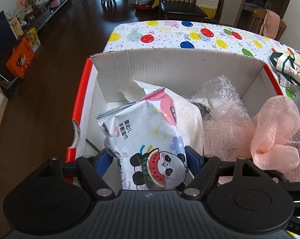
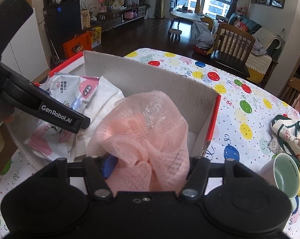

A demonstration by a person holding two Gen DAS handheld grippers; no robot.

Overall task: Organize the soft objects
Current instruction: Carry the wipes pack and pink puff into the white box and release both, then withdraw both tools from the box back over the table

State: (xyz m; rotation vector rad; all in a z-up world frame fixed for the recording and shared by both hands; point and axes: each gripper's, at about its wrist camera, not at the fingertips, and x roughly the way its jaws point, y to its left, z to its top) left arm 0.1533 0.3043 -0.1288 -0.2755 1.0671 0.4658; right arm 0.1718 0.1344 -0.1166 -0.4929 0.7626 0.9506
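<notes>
Cardboard forms the one open box point(image 1: 175, 63), red on its outer sides, which is set on a table point(image 1: 169, 33) covered with a balloon-print cloth. Two grippers are seen, both reaching into the box from its near side. Inside are counted one pack of wet wipes point(image 1: 150, 139) printed with a panda and watermelon, one white pad point(image 1: 189, 115) beneath it, one sheet of bubble wrap point(image 1: 221, 91) toward the far right corner, and one pink mesh cloth point(image 1: 273, 131) at the right.

The left gripper point(image 1: 150, 159) is held fairly wide, with the wipes pack between its blue fingers point(image 1: 104, 161); the pack fills the gap, but whether the pads press on it cannot be told. The right gripper point(image 2: 148, 165) is set around the near end of the pink mesh cloth, which spills between its fingers point(image 2: 110, 165); a firm grip is not shown and cannot be judged.

Outside the box, on the right of the table, one green-lined cup point(image 2: 285, 175) and one folded patterned cloth point(image 2: 289, 131) with green trim are seen. One wooden chair point(image 2: 231, 43) is placed at the far side of the table.
</notes>
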